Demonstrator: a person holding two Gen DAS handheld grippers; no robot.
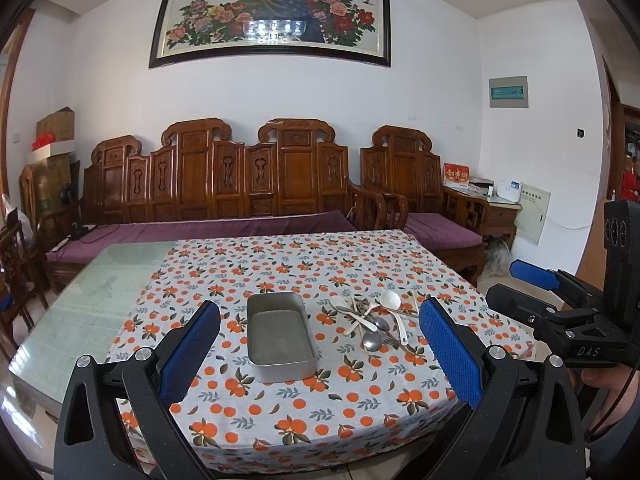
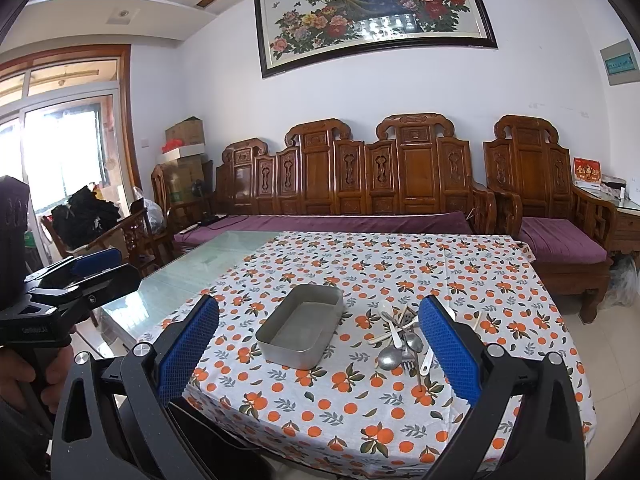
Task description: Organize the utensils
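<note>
A grey metal tray [image 1: 280,336] [image 2: 301,330] stands empty on the orange-patterned tablecloth [image 1: 320,264] [image 2: 360,264]. Right of it lies a pile of utensils [image 1: 374,322] [image 2: 402,340]: white plastic spoons, metal spoons, a fork and chopsticks, lying across each other. My left gripper [image 1: 320,344] is open and empty, held back from the table's near edge, facing the tray. My right gripper [image 2: 320,344] is open and empty too, off the near edge; it also shows at the right of the left wrist view [image 1: 536,280].
The cloth covers only part of a glass-topped table [image 1: 80,304] [image 2: 188,268]; bare glass lies to the left. A carved wooden sofa with purple cushions [image 1: 224,224] stands behind the table, and an armchair [image 2: 552,232] at the right.
</note>
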